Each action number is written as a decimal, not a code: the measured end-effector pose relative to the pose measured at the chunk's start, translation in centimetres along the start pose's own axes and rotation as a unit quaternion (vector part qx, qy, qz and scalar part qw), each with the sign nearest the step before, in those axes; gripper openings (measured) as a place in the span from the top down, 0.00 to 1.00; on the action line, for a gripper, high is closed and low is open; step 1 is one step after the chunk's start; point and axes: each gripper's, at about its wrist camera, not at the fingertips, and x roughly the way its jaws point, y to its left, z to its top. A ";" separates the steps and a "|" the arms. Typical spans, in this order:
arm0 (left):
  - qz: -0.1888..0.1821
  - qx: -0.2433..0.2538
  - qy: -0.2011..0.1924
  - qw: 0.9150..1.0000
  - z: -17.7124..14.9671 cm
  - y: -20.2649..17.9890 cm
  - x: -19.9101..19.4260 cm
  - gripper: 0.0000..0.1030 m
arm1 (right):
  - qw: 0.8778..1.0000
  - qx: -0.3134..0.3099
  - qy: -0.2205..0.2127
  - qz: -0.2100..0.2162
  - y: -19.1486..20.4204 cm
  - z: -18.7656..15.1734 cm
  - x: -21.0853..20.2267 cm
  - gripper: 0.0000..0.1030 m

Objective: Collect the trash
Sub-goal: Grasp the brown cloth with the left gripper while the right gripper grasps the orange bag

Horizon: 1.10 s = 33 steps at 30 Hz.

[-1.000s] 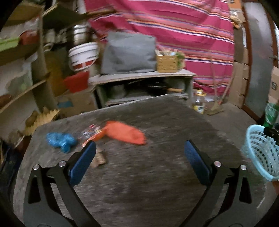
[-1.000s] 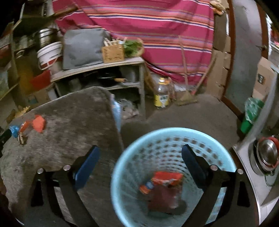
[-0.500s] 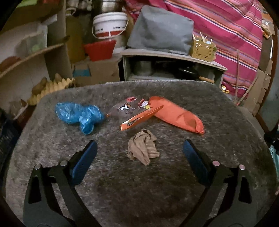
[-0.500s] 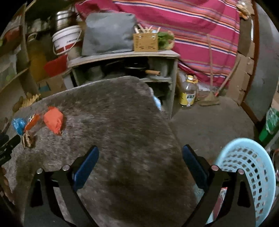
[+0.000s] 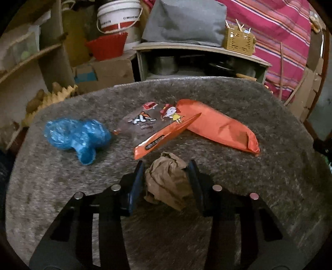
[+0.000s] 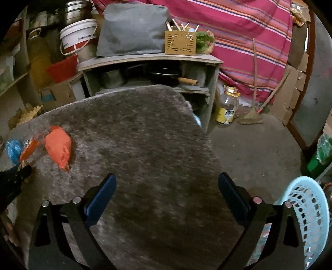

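A crumpled brown paper (image 5: 168, 180) lies on the grey furry tabletop (image 5: 269, 176). My left gripper (image 5: 166, 166) is closing around it, and both pads touch its sides and bunch it up. Beyond it lie an orange wrapper (image 5: 164, 135), an orange bag (image 5: 217, 126), a clear printed wrapper (image 5: 145, 120) and a blue plastic bag (image 5: 76, 135). My right gripper (image 6: 166, 182) hangs open over the table's right part with nothing between its fingers. The light blue basket (image 6: 311, 207) stands on the floor at its right. The orange bag (image 6: 58, 145) shows far left there.
Behind the table stands a grey shelf unit (image 6: 149, 60) with pans, a grey bag and a wicker box. A white bucket (image 5: 118, 14) and a red tub sit to its left. An oil bottle (image 6: 227, 106) and a broom (image 6: 251, 116) are on the floor.
My left gripper came forward and down over the brown paper and its jaws narrowed onto it. My right gripper swung left from above the basket to over the table.
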 end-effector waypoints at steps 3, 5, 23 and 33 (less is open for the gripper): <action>-0.005 -0.009 -0.007 1.000 -0.6 0.7 -1.3 0.59 | 1.000 -0.012 0.004 -0.013 1.6 0.2 0.6 0.06; -0.003 -0.017 -0.012 1.000 -0.8 1.5 -2.1 0.59 | 1.000 -0.018 0.006 -0.010 2.8 0.4 0.7 0.06; 0.070 -0.068 -0.076 0.992 0.9 12.2 -5.0 0.59 | 0.995 -0.073 0.028 0.061 13.8 0.8 4.7 0.25; 0.069 -0.088 -0.074 0.991 1.2 13.4 -4.7 0.59 | 0.989 -0.094 0.034 0.104 15.3 0.7 5.5 0.80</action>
